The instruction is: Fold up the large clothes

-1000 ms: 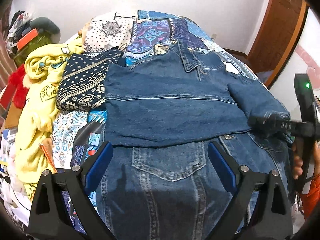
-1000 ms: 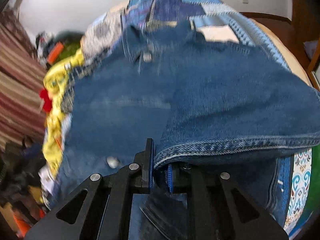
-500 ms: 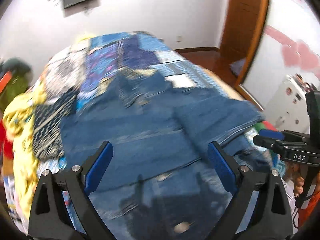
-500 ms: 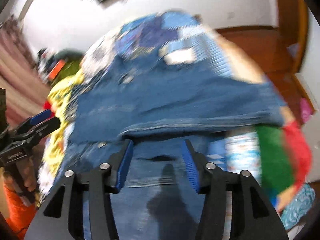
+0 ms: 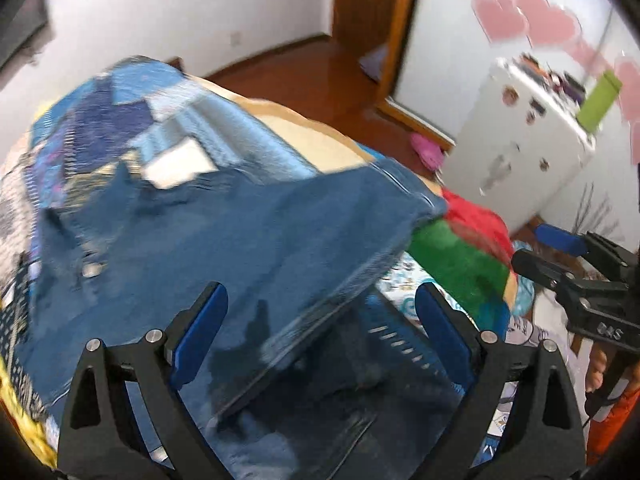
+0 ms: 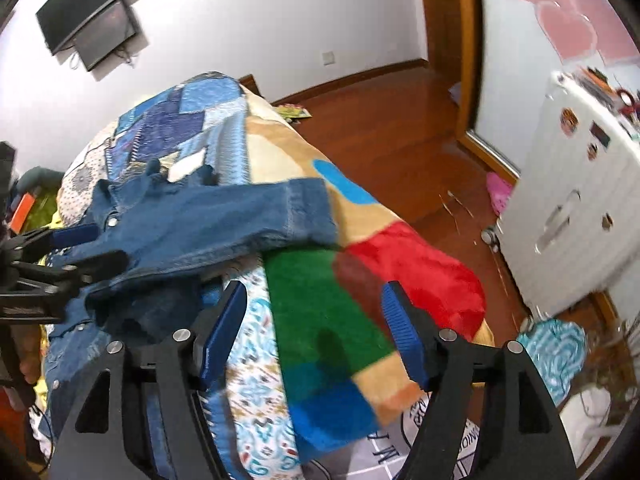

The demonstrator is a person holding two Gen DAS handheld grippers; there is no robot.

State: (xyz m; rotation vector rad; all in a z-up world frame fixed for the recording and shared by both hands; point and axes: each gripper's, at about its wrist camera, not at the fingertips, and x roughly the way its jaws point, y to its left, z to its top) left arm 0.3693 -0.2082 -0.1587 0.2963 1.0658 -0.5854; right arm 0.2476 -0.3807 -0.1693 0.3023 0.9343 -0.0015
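While the denim jacket (image 6: 208,216) lies on the bed's patchwork quilt (image 6: 168,120) with one sleeve (image 6: 280,208) folded across its body, you hold nothing: left gripper (image 5: 320,328) and right gripper (image 6: 316,332) both have jaws spread wide, empty. Judging by this, sleeves are partly in; body folds remain.

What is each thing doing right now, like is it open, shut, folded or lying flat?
left tool: open, holding nothing, above the jacket.
right tool: open, holding nothing, over the blanket.
denim jacket: lying on the bed, partly folded, one sleeve stretched sideways.
sleeve cuff: resting on the colourful blanket, not gripped.
patchwork bedspread: spread flat under the jacket.
white cabinet: shut.
wall screen: dark.
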